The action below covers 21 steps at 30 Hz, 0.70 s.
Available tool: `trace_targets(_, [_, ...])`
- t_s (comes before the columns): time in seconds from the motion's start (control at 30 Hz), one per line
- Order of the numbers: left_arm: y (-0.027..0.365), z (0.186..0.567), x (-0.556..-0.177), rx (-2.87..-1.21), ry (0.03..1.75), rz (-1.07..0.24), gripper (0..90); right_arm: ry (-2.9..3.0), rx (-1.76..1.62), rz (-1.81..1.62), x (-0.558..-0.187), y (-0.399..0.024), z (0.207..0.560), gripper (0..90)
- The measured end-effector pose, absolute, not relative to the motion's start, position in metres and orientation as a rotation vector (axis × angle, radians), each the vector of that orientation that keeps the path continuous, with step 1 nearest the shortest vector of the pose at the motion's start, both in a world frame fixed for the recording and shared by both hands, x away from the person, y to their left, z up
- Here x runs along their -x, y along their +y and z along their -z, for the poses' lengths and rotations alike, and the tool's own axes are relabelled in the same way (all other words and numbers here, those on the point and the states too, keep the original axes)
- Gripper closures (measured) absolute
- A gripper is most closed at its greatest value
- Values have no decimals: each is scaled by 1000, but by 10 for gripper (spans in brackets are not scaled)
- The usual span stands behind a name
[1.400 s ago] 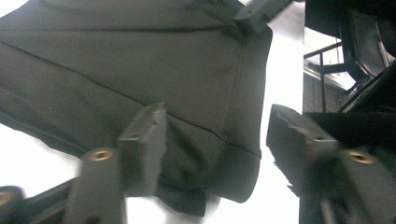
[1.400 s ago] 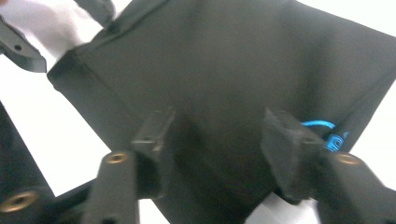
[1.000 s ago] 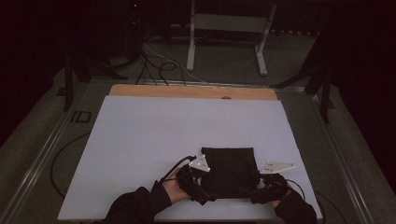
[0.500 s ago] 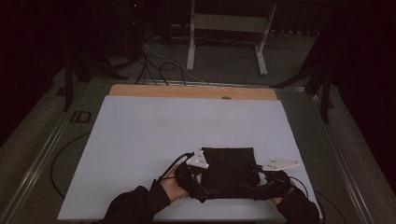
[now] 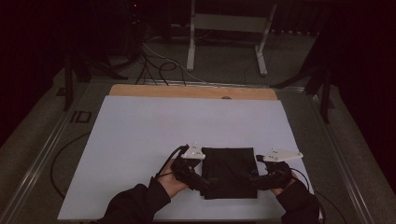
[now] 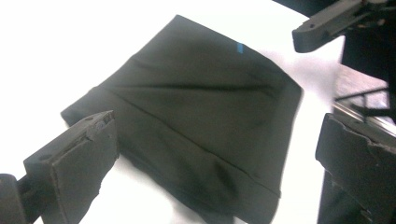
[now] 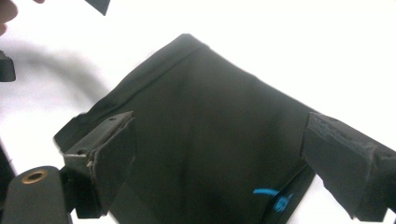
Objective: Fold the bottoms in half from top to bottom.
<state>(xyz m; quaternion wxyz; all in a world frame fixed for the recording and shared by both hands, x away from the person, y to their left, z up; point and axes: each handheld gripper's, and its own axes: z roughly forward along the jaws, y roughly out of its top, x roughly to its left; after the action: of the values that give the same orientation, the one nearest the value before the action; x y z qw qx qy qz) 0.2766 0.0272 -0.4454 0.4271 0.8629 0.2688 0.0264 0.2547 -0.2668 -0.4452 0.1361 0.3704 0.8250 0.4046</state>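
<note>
White bench surface carries a folded black cloth at its near edge, right of centre. The left claw and right claw flank it, both spread and holding nothing. To fold well, each should pinch a near corner through every layer, then lift evenly together.

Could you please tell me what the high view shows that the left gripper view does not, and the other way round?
High view alone: the wooden strip along the table's far edge, the metal stand and cables on the floor, and the person's sleeves. Left gripper view alone: a blue mark near one edge of the cloth and its creases. Both: the folded black cloth on the white table, and the right claw.
</note>
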Motion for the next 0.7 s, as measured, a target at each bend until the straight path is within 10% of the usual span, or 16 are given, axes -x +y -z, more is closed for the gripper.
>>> trace_targets(0.7, [14,477,-306,-2143,873,-61,0,2311,-1224,-1087,-290,-269,472,111])
